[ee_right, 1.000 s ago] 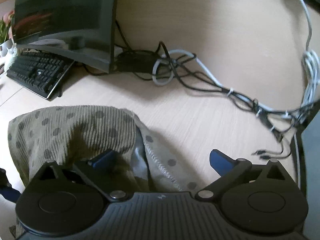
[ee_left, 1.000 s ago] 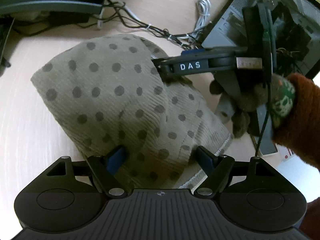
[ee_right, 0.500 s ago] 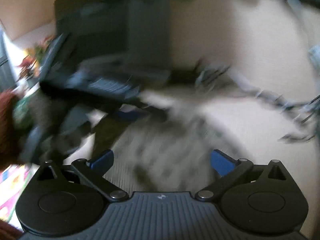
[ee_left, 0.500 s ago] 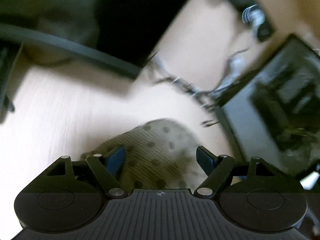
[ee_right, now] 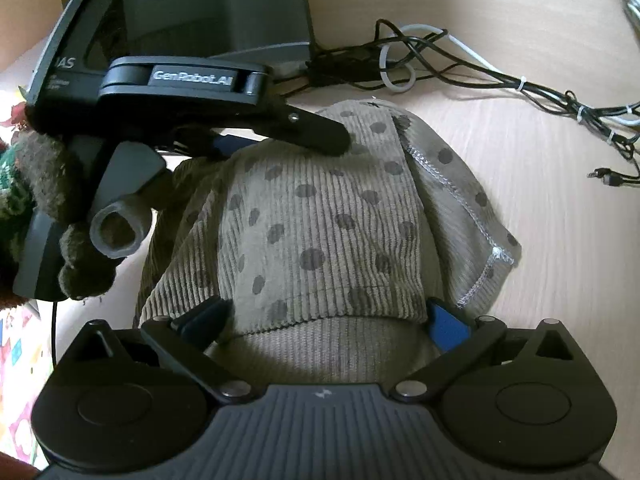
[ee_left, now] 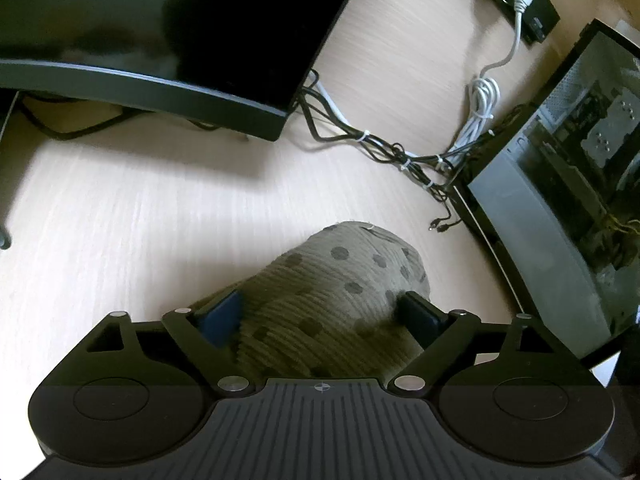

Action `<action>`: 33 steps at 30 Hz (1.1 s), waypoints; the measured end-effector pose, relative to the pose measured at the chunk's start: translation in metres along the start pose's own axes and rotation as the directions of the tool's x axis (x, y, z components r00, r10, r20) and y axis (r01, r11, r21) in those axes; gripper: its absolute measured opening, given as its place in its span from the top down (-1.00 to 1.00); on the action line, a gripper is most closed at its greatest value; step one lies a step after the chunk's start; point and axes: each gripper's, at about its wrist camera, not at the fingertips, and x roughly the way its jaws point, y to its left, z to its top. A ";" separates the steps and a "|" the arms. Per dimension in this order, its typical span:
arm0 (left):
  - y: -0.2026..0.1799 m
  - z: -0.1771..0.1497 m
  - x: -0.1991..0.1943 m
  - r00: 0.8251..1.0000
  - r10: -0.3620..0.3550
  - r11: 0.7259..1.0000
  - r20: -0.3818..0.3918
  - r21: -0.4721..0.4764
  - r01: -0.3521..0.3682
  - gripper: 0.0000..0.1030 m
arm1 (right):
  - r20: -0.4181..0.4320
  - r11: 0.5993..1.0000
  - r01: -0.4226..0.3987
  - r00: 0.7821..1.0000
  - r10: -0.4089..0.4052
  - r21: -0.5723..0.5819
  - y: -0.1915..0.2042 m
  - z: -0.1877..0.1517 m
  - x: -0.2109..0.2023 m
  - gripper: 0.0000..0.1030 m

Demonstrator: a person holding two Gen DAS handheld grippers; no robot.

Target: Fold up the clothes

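Folded dotted garment on pale wooden bench, both grippers angled down over it.

Left gripper: jaws opening wide, straddling a rounded end of the cloth, pads beside the fabric without a pinch. Right gripper: jaws spread wide across the folded edge, nothing clamped. Left gripper gripped from the side by a gloved hand, tips resting on the far end of the cloth. Monitor and cables behind.
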 end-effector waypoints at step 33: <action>0.014 -0.075 -0.072 0.984 0.173 0.974 0.044 -0.156 -0.164 -0.40 | 0.225 0.956 0.243 0.953 -0.203 -0.166 0.023 0.009 -0.066 -1.00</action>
